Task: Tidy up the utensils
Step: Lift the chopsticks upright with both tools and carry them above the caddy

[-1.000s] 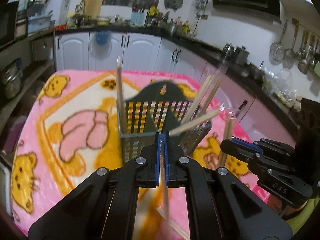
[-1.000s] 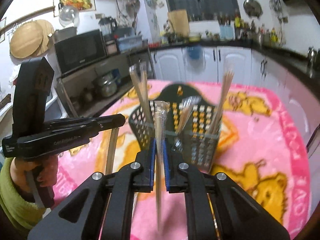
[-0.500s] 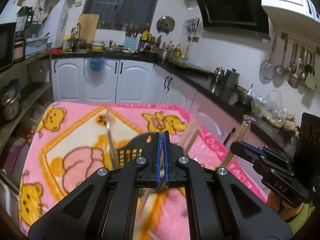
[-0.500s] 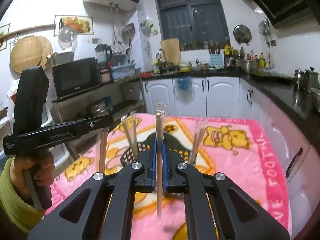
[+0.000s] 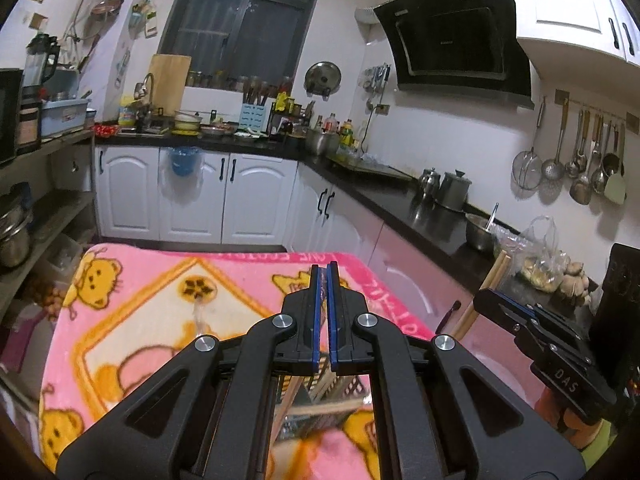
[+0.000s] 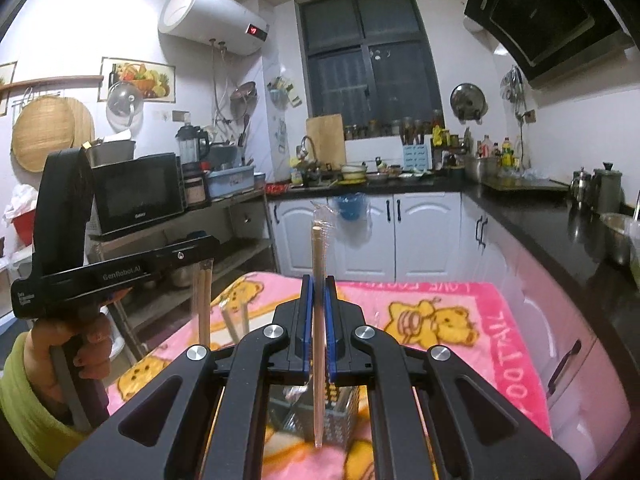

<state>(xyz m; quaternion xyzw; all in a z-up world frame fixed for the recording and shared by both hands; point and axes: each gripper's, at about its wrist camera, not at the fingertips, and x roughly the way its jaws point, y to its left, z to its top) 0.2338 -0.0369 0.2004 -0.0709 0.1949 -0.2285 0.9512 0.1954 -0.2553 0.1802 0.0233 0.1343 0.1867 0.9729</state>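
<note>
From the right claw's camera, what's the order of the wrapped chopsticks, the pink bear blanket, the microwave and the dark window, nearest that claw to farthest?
1. Wrapped chopsticks, pinched upright in the right claw.
2. Pink bear blanket, spread just below and ahead.
3. Microwave, on the shelf to the left.
4. Dark window, on the far wall.

"DAS" is printed in white on the body of the right gripper [image 5: 486, 300], seen at the right. "GenRobot.AI" is printed on the side of the left gripper [image 6: 204, 246]. Mirrored letters are woven along the border of the pink blanket [image 6: 516, 320], where "LOVE" can be made out.
</note>
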